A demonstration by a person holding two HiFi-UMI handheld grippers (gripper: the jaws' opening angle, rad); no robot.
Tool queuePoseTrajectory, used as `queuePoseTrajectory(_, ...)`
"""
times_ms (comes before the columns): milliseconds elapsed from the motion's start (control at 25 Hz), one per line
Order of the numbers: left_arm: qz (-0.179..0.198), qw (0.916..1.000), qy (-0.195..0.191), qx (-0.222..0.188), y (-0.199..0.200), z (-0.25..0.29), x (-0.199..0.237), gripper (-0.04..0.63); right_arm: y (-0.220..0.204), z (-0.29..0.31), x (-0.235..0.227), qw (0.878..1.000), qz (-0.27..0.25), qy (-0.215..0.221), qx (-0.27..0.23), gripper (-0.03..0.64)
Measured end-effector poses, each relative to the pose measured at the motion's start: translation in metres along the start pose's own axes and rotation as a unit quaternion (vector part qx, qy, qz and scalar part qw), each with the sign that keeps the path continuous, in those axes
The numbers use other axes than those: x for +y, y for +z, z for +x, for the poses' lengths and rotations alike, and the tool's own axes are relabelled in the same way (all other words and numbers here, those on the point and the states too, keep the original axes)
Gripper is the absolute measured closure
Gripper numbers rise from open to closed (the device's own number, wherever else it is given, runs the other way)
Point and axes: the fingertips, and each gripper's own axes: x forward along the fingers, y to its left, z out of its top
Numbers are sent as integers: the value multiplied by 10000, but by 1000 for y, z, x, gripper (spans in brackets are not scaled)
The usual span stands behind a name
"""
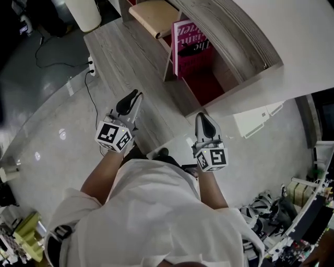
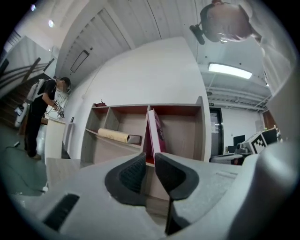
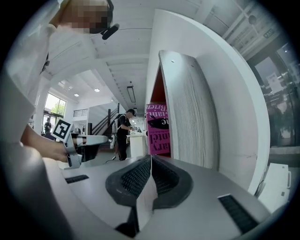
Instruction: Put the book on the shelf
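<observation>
Pink book (image 1: 190, 49) upright, slightly tilted, inside red-backed compartment of wooden shelf (image 1: 235, 36), beside divider. Tan item (image 1: 154, 15) on ledge in next compartment. Both grippers apart from shelf, pointing toward it. Left gripper (image 1: 136, 95): jaws narrowly parted, nothing between. Right gripper (image 1: 201, 118): jaws clenched together, empty.

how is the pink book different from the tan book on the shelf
The pink book stands on edge, leaning; the tan book lies flat. The pink book carries large lettering; the tan book looks plain. Both sit inside the wooden shelf.
</observation>
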Motion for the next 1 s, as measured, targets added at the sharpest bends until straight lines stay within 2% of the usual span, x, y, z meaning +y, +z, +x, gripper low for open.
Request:
queuePoseTrajectory(280, 48, 9983, 499, 304, -18, -59, 1, 575, 2, -19, -18, 9996, -166, -212, -2, 598)
queuePoseTrajectory(520, 132, 9965, 738, 381, -13, -95, -1, 578, 6, -34, -27, 9995, -75, -249, -151, 598)
queuePoseTrajectory(800, 148, 9961, 770, 408, 2, -118, -6, 578, 5, -61, -22, 9989, 24, -376, -273, 598)
queuePoseTrajectory(1000, 445, 9975, 426, 343, 15, -122, -17, 577, 2, -79, 0, 9987, -7, -451, -216, 598)
